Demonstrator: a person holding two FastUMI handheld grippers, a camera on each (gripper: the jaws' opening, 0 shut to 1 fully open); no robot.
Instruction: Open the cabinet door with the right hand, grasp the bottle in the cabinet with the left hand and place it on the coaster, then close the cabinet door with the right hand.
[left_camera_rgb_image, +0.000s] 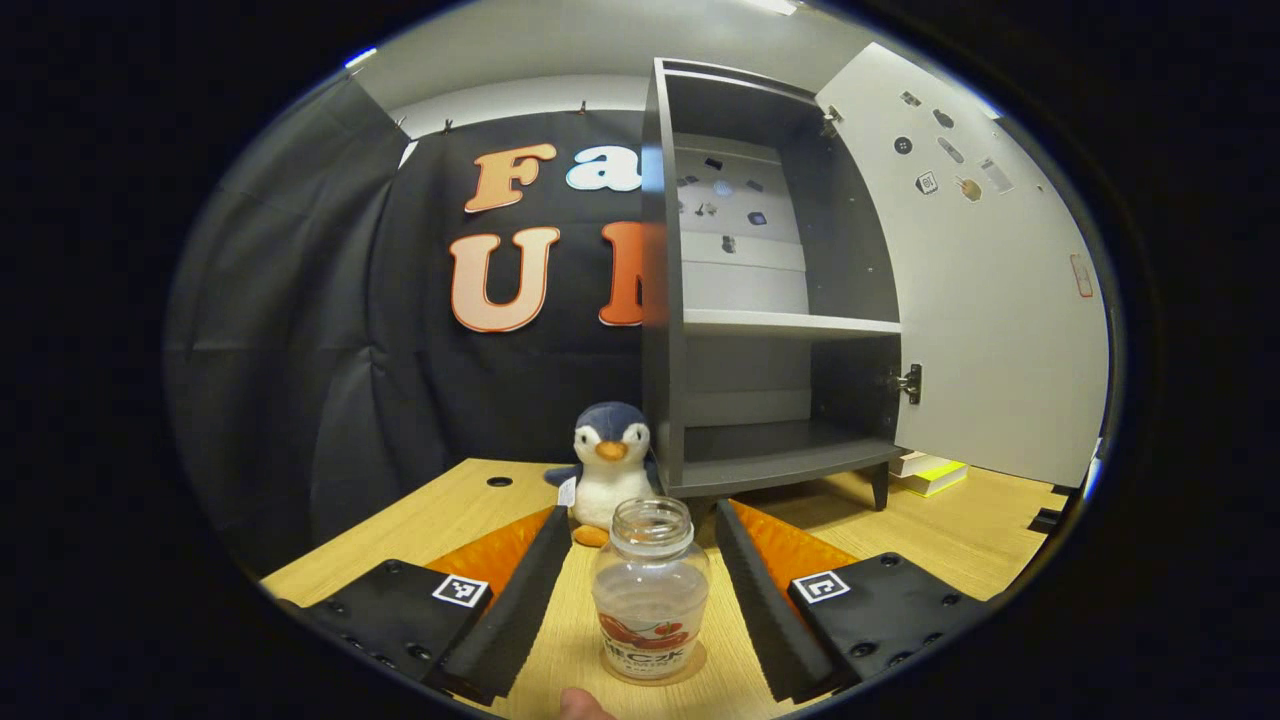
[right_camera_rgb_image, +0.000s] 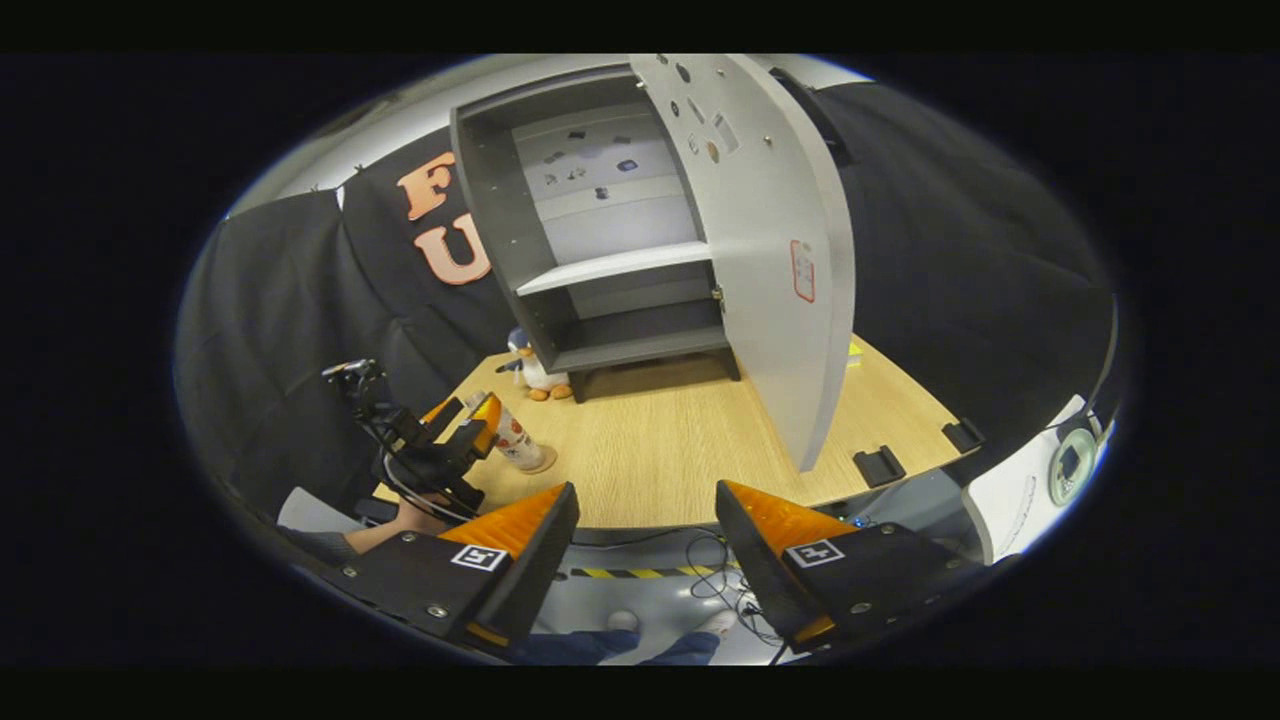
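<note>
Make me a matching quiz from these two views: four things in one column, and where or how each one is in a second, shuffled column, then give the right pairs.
Things:
1. bottle
2. cabinet door
3. toy penguin
4. left gripper

States or places:
A. swung wide open
B. beside the cabinet's left foot, on the table
C. standing upright on the coaster, no cap on
D. jaws open, one on each side of the bottle, not touching it

Pairs: 1-C, 2-A, 3-B, 4-D
</note>
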